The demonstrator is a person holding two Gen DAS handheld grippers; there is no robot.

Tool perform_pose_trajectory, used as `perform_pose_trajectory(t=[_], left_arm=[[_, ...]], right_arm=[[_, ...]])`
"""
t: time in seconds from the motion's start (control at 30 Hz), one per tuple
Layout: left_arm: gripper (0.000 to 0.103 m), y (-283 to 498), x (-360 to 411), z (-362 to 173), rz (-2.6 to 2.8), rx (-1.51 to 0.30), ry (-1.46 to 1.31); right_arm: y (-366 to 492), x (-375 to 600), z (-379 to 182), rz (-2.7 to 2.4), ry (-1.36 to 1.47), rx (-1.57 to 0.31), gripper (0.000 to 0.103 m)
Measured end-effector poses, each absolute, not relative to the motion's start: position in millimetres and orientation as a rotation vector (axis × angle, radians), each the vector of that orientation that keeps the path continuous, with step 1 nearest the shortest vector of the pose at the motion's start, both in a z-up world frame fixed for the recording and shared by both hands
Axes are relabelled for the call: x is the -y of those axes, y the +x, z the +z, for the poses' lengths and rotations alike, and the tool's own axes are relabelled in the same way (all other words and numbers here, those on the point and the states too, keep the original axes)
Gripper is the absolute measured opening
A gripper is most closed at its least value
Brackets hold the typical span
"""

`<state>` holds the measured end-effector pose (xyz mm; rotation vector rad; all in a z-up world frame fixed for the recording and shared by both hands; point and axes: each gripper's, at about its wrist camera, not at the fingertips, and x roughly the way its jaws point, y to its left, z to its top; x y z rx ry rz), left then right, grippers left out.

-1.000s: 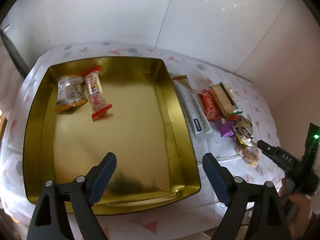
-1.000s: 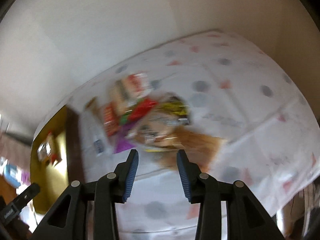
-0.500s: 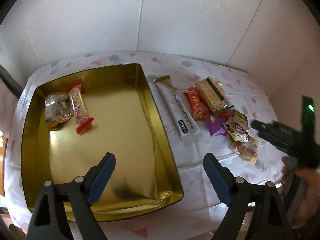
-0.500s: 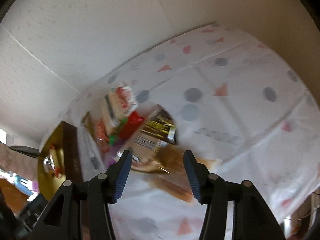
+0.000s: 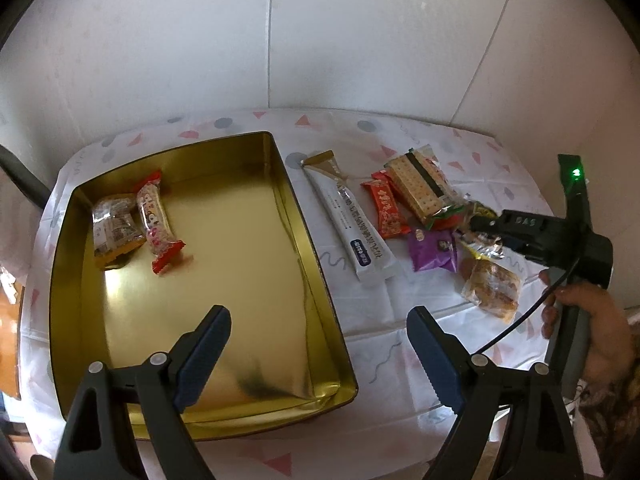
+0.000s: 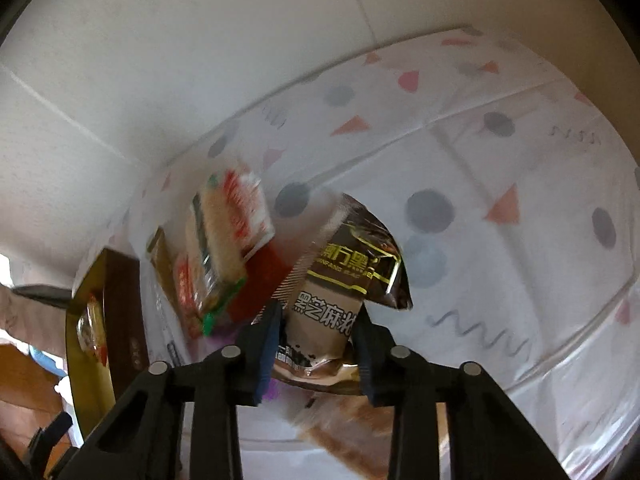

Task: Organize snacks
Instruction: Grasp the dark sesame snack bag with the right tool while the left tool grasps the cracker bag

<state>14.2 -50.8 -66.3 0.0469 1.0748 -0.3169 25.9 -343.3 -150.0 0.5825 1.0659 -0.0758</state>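
**Right gripper closing on the brown packet**

While the left gripper [image 5: 316, 344] hangs with its jaws spread wide and nothing between them over the near edge of the gold tin [image 5: 320, 264], the right gripper [image 6: 316, 336] is closing its jaws, with the brown packet [image 6: 344, 300] between the pads. A second ago that packet lay loose in the blurred pile ahead of wider jaws; now it fills the gap, lower centre of the right wrist view. Contact looks made on both sides, so I judge the pick is nearly secured and the carry to the tin comes next.

Location of task items, left wrist view:
- Tin: left half of the frame, with two wrapped snacks [image 5: 136, 220] in its upper left corner.
- Loose pile: right of centre on the patterned cloth [image 5: 372, 360], including a long white bar [image 5: 352, 224], a red wrapper [image 5: 386, 214], a cracker pack [image 5: 420, 188], a purple packet [image 5: 434, 250] and a bread pack [image 5: 492, 284].

Limits of view:
- The cracker pack is smeared by motion in the right wrist view.
- The packet's lower end is covered by the right gripper's fingers.
- In the left wrist view the right gripper's tips overlap the pile, so the grip itself cannot be confirmed there.
- A hand [image 5: 588, 320] shows at the right edge, partly cut off.
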Motion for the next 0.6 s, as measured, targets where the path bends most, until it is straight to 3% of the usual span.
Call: perform_pose_trajectory(t=[0.6], left_arm=[[0.091, 29.4, 154.2, -89.9, -0.510, -1.190, 0.137]], right_arm=[[-53.9, 432.5, -163.0, -0.201, 0.628, -1.030, 0.030]])
